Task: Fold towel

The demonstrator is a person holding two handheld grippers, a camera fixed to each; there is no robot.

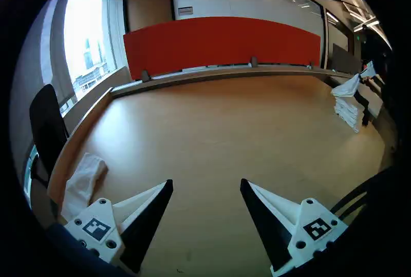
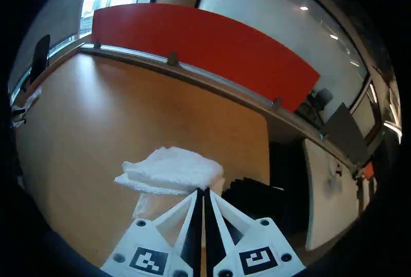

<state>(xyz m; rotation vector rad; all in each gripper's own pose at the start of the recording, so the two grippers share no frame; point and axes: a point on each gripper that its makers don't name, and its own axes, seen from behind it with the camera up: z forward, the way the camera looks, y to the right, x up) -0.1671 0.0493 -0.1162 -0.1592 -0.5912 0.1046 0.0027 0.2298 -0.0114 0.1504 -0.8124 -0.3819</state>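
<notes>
Right gripper [image 2: 204,195]: fingers together, only a thin dark slit between them. The tips press into the near edge of a crumpled white terry towel [image 2: 172,169]. The pinch point is hidden behind the tips, so I cannot see how much cloth is caught. More white cloth [image 2: 146,206] lies under the towel, partly cut off by my left finger. Just right of the towel is a black shape [image 2: 251,195] that I cannot make out.

Left gripper [image 1: 206,184]: fingers wide apart, holding and touching nothing, above bare light-brown wooden tabletop [image 1: 231,123].

In the left gripper view, at the table's far right edge, the towel rises to a peak above a stack of folded white cloths [image 1: 348,111]. Whatever lifts it is small and blurred at the rim. A second white cloth, loosely rolled [image 1: 82,182], lies at the table's left edge, well apart from the stack, its lower end hidden behind my finger mount. Beyond that edge is a black chair back [image 1: 46,123]. A long red partition panel [image 1: 221,43] runs along the far side of the table.
</notes>
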